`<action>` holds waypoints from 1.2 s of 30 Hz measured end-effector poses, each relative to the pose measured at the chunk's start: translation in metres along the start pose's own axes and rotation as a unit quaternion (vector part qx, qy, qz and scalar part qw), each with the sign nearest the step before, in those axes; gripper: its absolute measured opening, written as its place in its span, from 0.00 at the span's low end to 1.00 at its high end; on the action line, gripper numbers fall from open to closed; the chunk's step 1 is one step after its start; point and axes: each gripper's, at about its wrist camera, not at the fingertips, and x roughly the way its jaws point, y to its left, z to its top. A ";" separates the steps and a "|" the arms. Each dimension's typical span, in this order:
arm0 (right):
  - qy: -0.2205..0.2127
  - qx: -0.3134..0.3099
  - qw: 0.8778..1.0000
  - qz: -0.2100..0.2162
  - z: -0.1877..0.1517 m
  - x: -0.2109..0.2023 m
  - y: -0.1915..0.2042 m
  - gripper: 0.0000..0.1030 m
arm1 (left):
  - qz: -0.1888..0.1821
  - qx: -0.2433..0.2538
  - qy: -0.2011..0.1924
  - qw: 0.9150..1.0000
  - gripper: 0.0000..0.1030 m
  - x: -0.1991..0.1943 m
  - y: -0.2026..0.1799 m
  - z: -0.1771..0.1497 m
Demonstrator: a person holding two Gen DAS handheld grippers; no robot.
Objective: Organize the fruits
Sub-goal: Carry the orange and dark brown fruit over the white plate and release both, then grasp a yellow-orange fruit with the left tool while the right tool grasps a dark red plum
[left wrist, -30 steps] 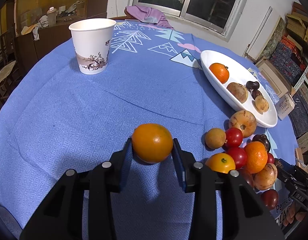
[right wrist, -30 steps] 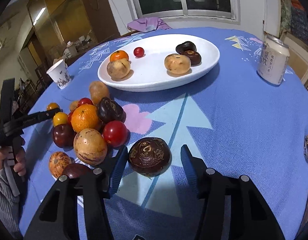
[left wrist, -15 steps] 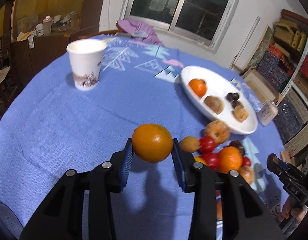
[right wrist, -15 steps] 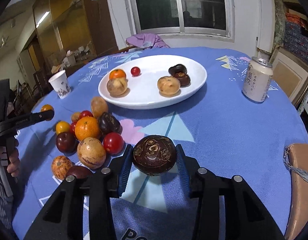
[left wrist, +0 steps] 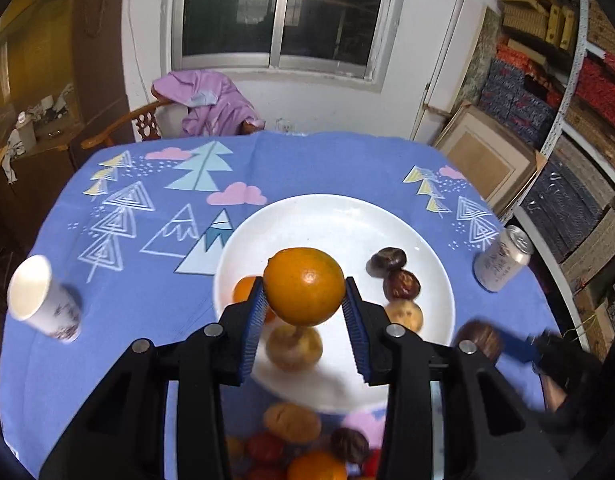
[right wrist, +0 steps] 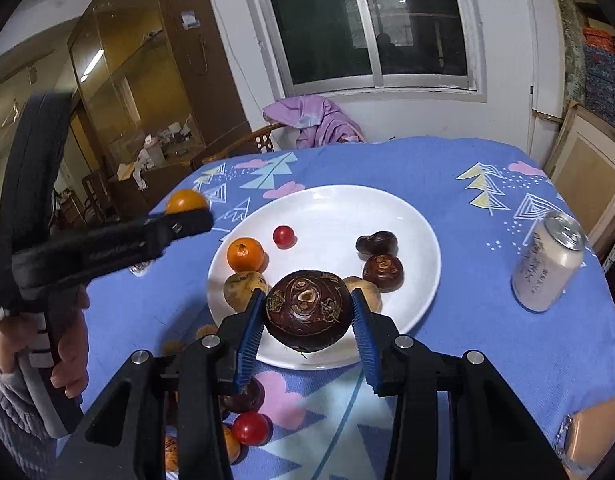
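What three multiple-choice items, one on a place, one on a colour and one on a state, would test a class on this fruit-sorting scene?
1. Where does the drink can stand?
A. On the blue cloth, right of the white plate
B. On the plate
C. On the chair

2. What colour is the fruit in the left gripper?
A. Green
B. Orange
C. Purple

3. What is the state of the right gripper?
A. Open, with nothing in it
B. Lying on the cloth
C. Shut on a dark brown fruit

Answers:
1 A, the can stands on the cloth, clear of the plate's right rim.
2 B, the round fruit between the blue pads is orange.
3 C, both pads press on the dark fruit's sides.
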 end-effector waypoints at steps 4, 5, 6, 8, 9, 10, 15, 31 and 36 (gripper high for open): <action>0.024 -0.032 0.999 0.008 -0.007 0.034 0.016 0.42 | 0.011 0.009 0.046 0.999 0.37 0.059 -0.006 0.021; 0.030 -0.037 0.999 0.012 -0.008 0.039 0.019 0.42 | 0.008 0.007 0.055 0.998 0.37 0.070 -0.005 0.022; 0.038 -0.041 0.998 0.014 -0.011 0.046 0.020 0.42 | 0.007 0.003 0.063 0.998 0.37 0.082 -0.004 0.025; 0.050 -0.042 0.998 0.017 -0.014 0.054 0.021 0.42 | 0.002 -0.003 0.075 0.997 0.37 0.101 -0.006 0.029; 0.057 -0.039 0.997 0.020 -0.016 0.059 0.020 0.42 | 0.000 -0.002 0.082 0.997 0.37 0.111 -0.008 0.030; 0.061 -0.035 0.997 0.022 -0.017 0.062 0.019 0.43 | 0.000 0.000 0.085 0.996 0.37 0.117 -0.012 0.031; 0.069 -0.023 0.997 0.015 -0.019 0.075 0.014 0.43 | 0.002 0.016 0.093 0.995 0.43 0.136 -0.025 0.031; -0.041 0.089 0.994 0.042 -0.043 -0.038 -0.005 0.86 | 0.082 0.021 -0.045 0.995 0.91 -0.059 0.033 -0.039; -0.045 0.121 0.991 0.037 -0.083 -0.057 -0.022 0.89 | 0.088 -0.002 -0.042 0.995 0.95 -0.080 0.063 -0.119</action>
